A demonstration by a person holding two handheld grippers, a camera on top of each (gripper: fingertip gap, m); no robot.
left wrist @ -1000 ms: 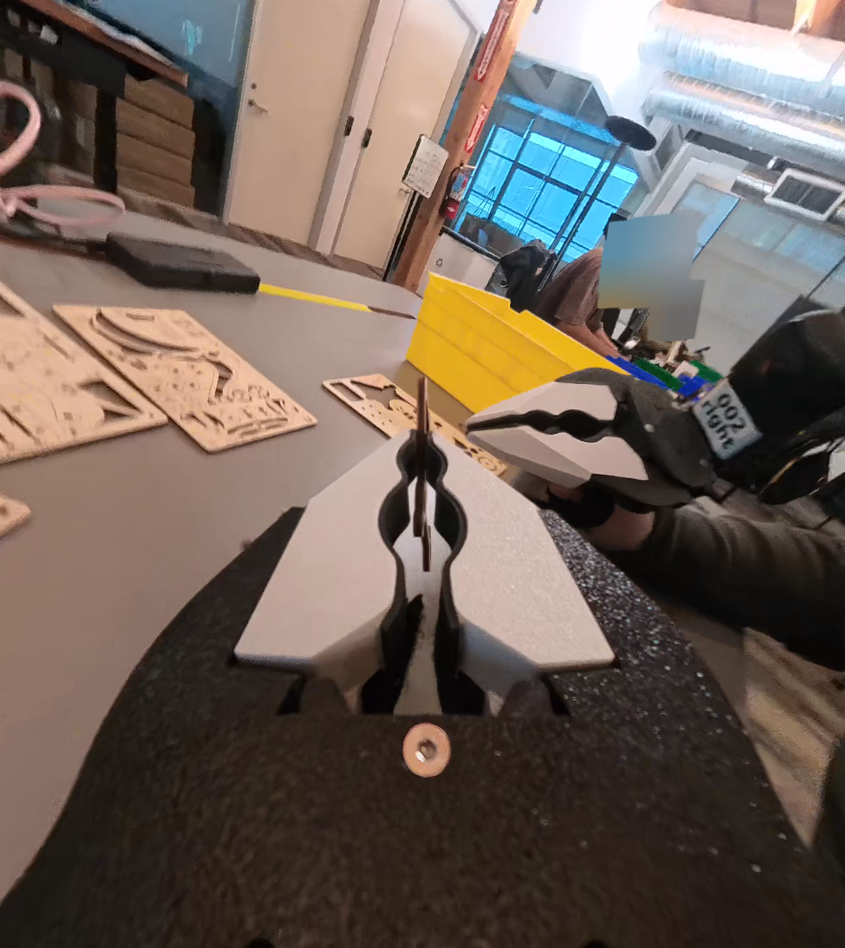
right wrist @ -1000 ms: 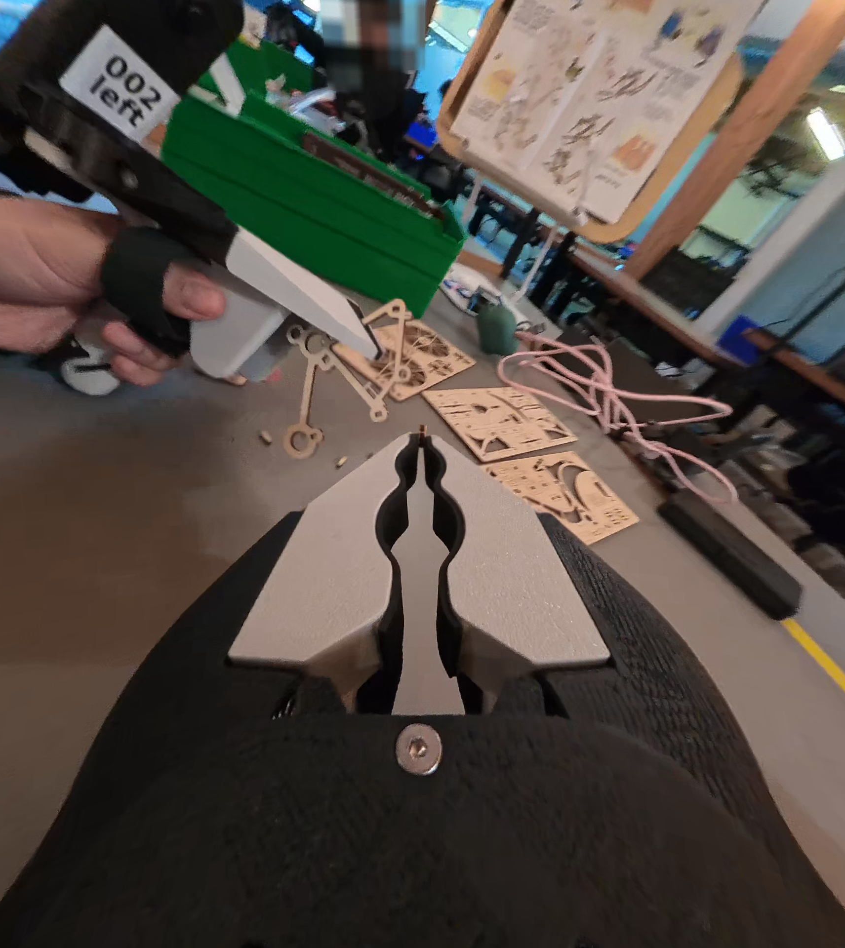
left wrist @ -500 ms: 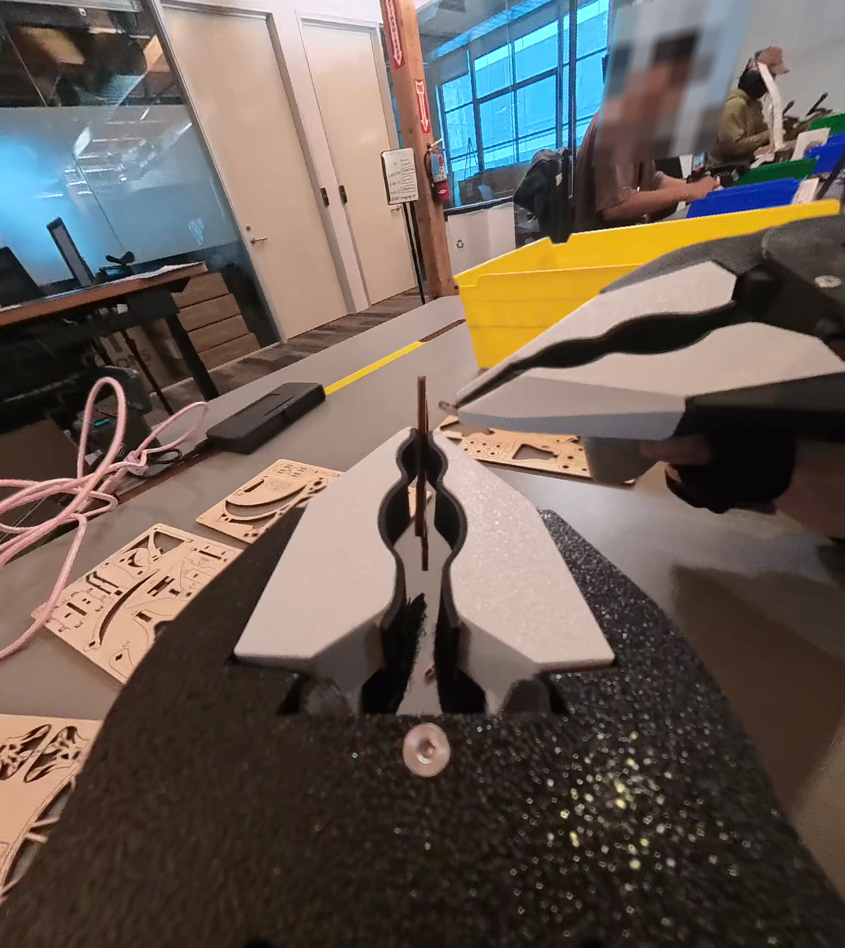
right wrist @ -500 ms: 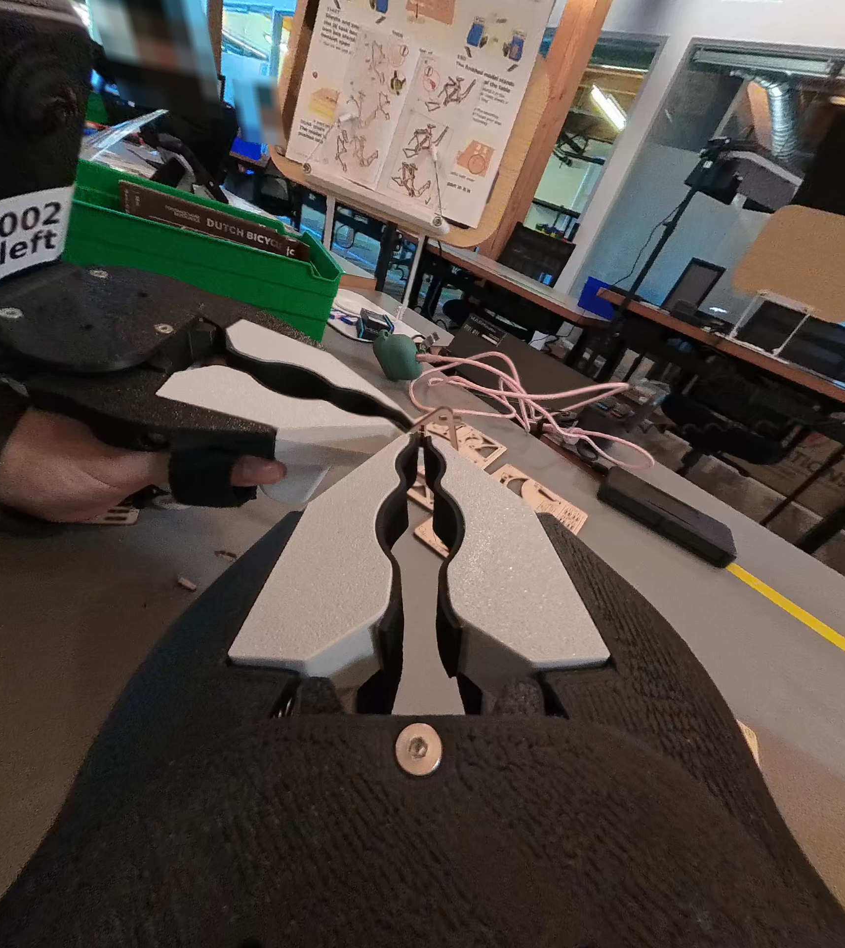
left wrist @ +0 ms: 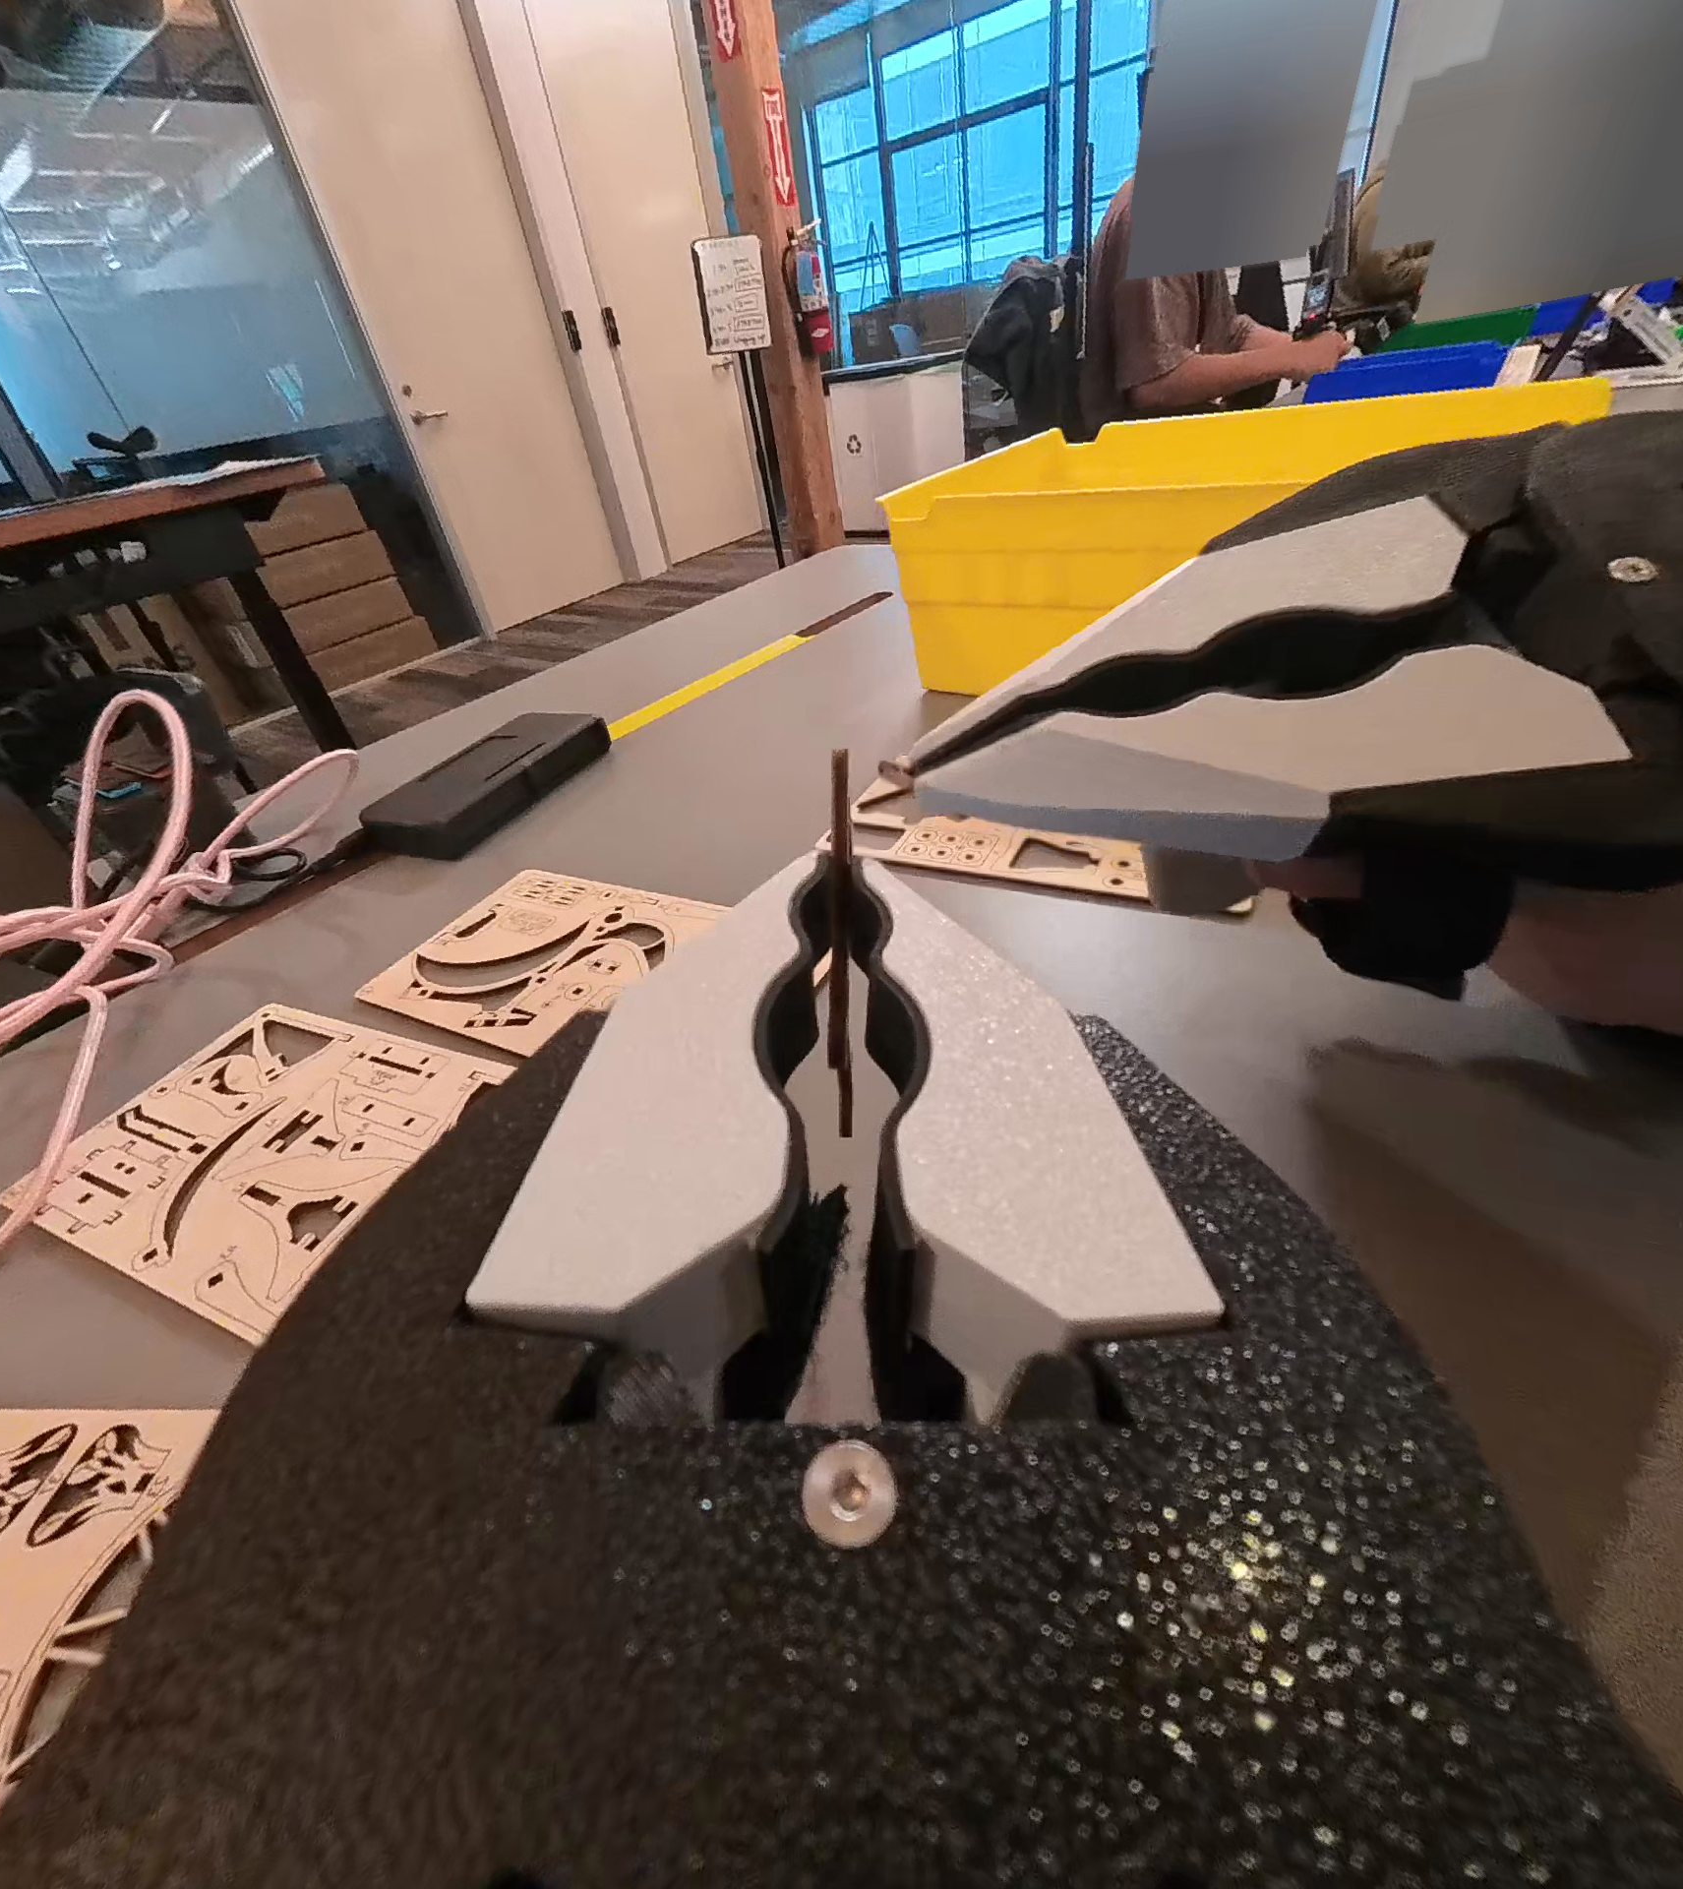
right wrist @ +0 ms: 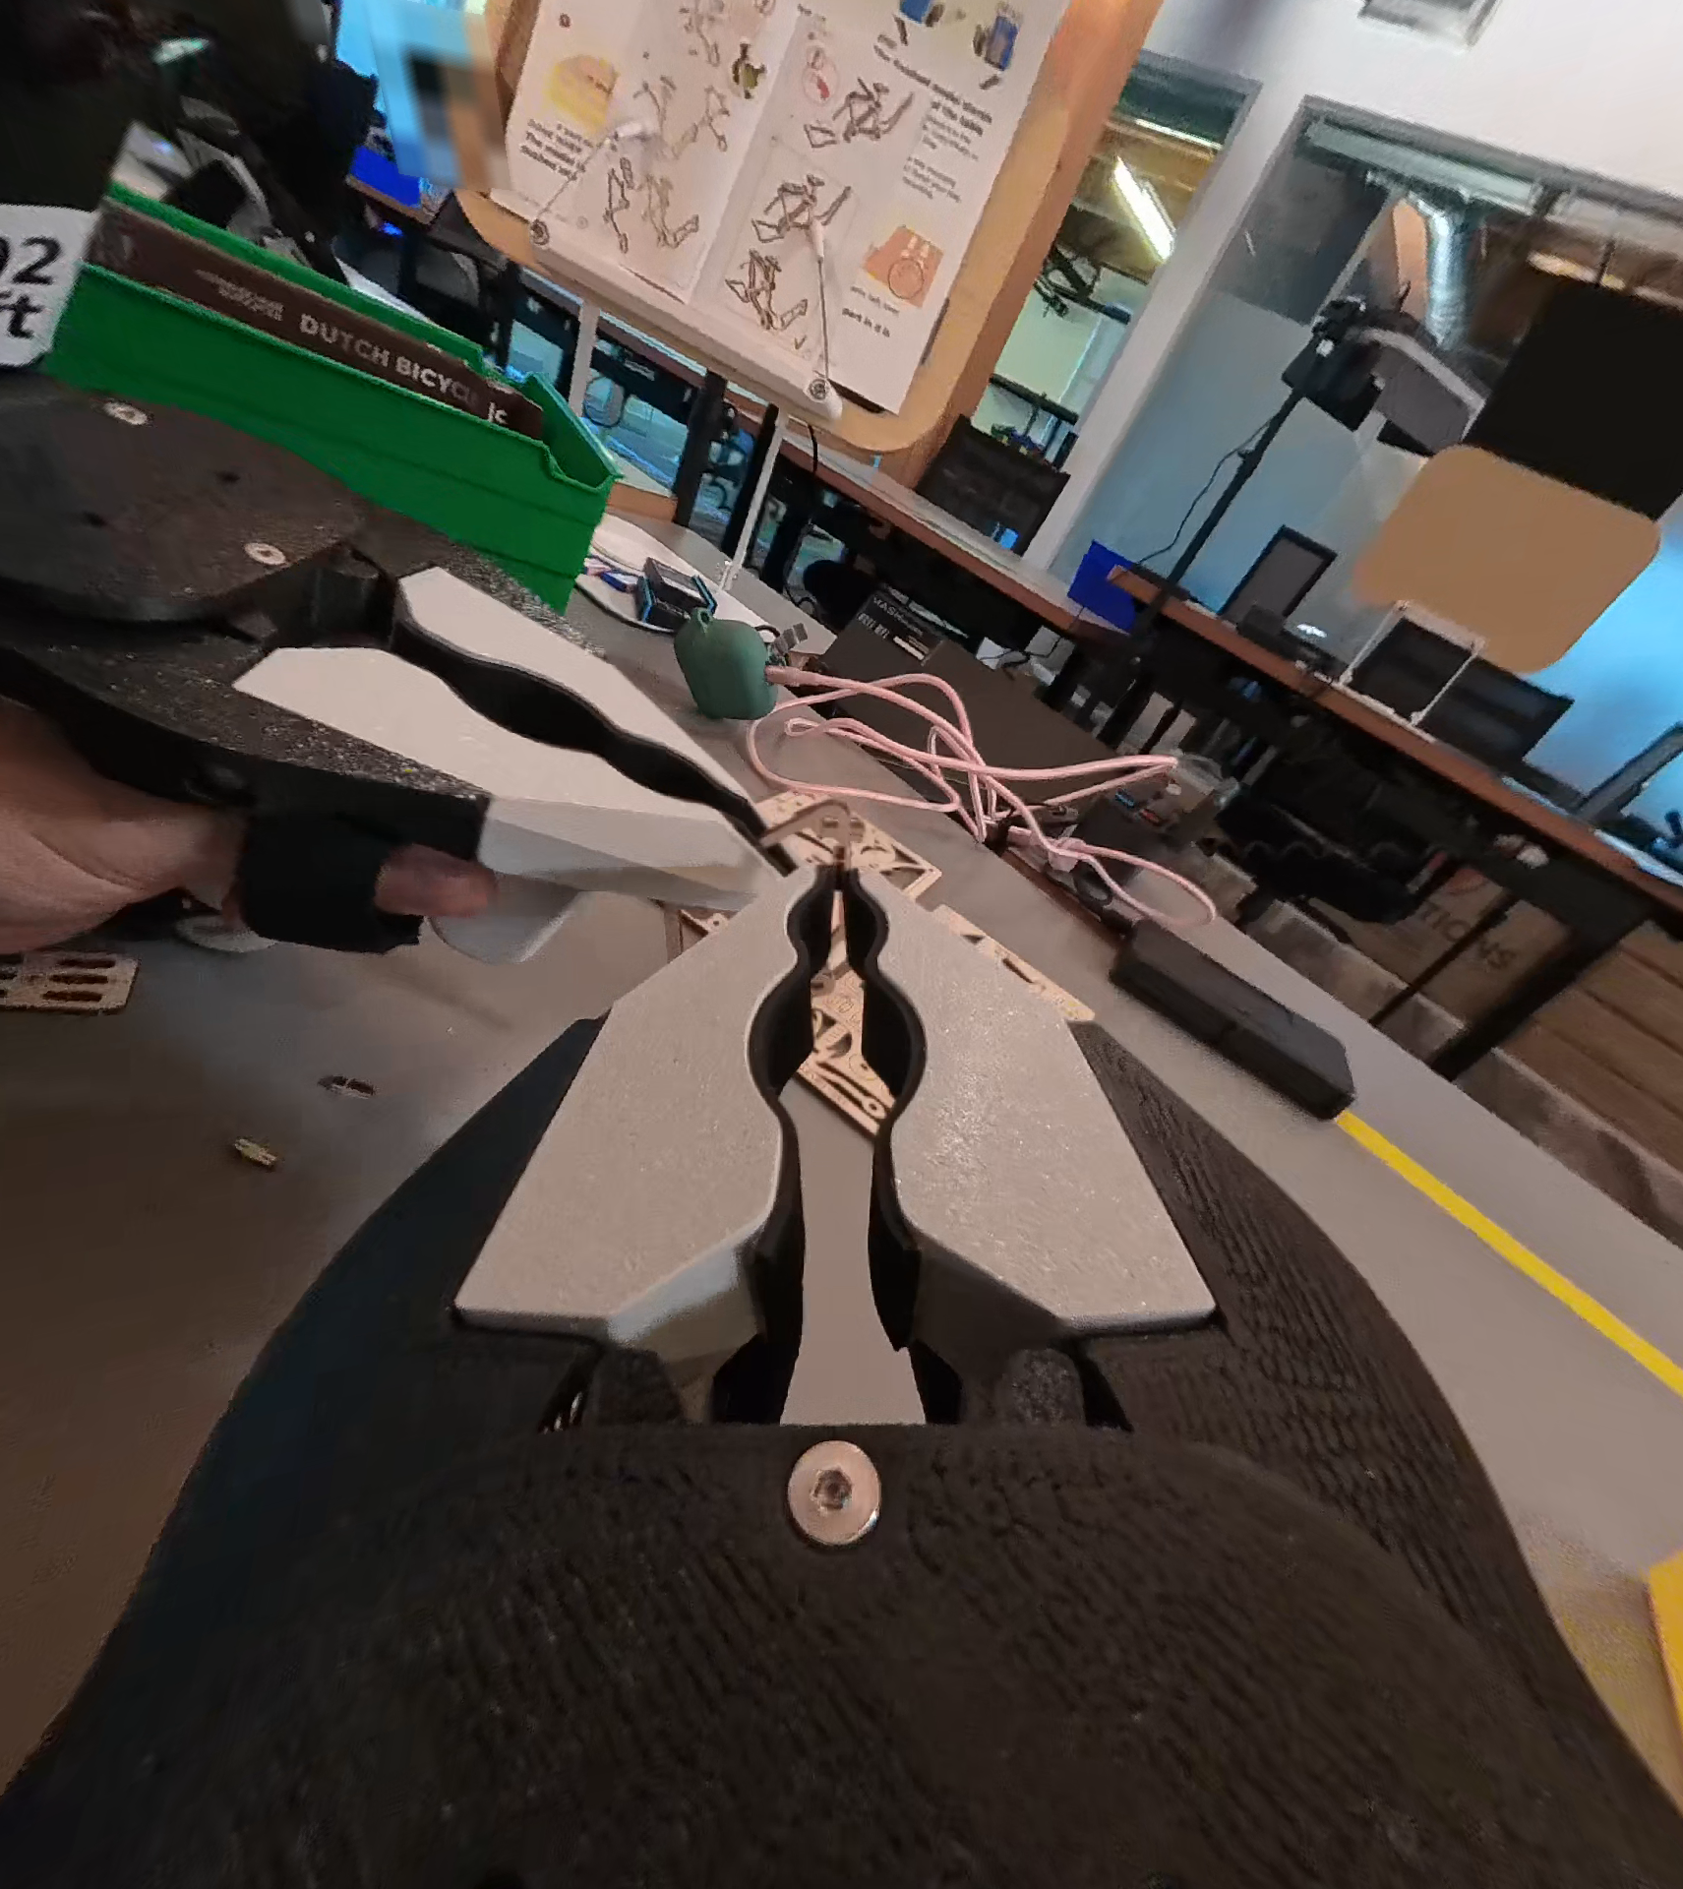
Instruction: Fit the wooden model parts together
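My left gripper (left wrist: 837,864) is shut on a thin flat wooden part (left wrist: 839,808), seen edge-on and standing up between the fingertips. My right gripper (left wrist: 903,769) comes in from the right, shut, with a tiny wooden peg (left wrist: 888,767) pinched at its tips, just right of the part's top. In the right wrist view my right gripper (right wrist: 838,877) points at the left gripper (right wrist: 765,833), and the light wooden part (right wrist: 822,813) sticks out where the tips nearly meet.
Laser-cut wooden sheets (left wrist: 530,961) (left wrist: 244,1145) lie on the grey table, with a pink cord (left wrist: 101,900) and a black block (left wrist: 484,782). A yellow bin (left wrist: 1072,552) stands behind. A green bin (right wrist: 357,429) and an instruction board (right wrist: 765,174) are on the other side. Both grippers' tips are close together, under 4 cm apart.
Both grippers have risen and turned toward each other. The right gripper's tips have closed in on the wooden part held by the left; both stay shut.
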